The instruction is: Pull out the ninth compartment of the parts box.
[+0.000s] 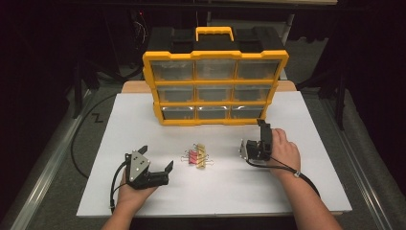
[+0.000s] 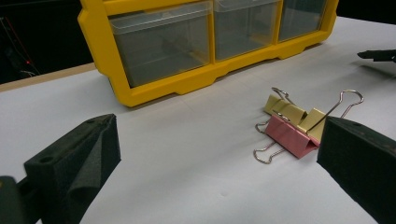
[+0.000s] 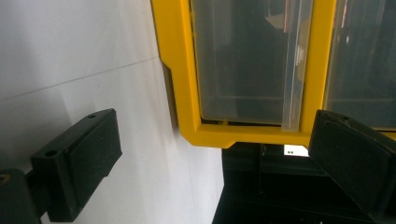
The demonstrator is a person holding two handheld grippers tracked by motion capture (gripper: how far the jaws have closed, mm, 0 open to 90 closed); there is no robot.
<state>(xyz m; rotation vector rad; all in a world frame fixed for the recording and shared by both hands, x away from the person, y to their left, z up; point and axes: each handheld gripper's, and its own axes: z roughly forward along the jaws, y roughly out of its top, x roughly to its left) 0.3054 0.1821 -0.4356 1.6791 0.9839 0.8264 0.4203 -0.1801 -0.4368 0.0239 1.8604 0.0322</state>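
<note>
A small heap of binder clips (image 1: 197, 155), pink and pale yellow, lies on the white table top (image 1: 220, 187) in front of a yellow organizer (image 1: 215, 86) with nine clear drawers. My left gripper (image 1: 157, 158) rests left of the clips, open and holding nothing. In the left gripper view the pink clip (image 2: 287, 135) and a yellow clip (image 2: 292, 112) lie just ahead of the right jaw of the left gripper (image 2: 218, 126). My right gripper (image 1: 252, 133) stands open near the organizer's lower right corner, turned on its side. The right gripper (image 3: 214, 119) faces that yellow frame corner (image 3: 243, 135) and a clear drawer (image 3: 243, 60).
The organizer has a black back and a yellow carry handle (image 1: 214, 32). All its drawers look closed. Bare white board spreads to the left, right and front of the clips. Dark floor and metal rails (image 1: 43, 177) surround the table.
</note>
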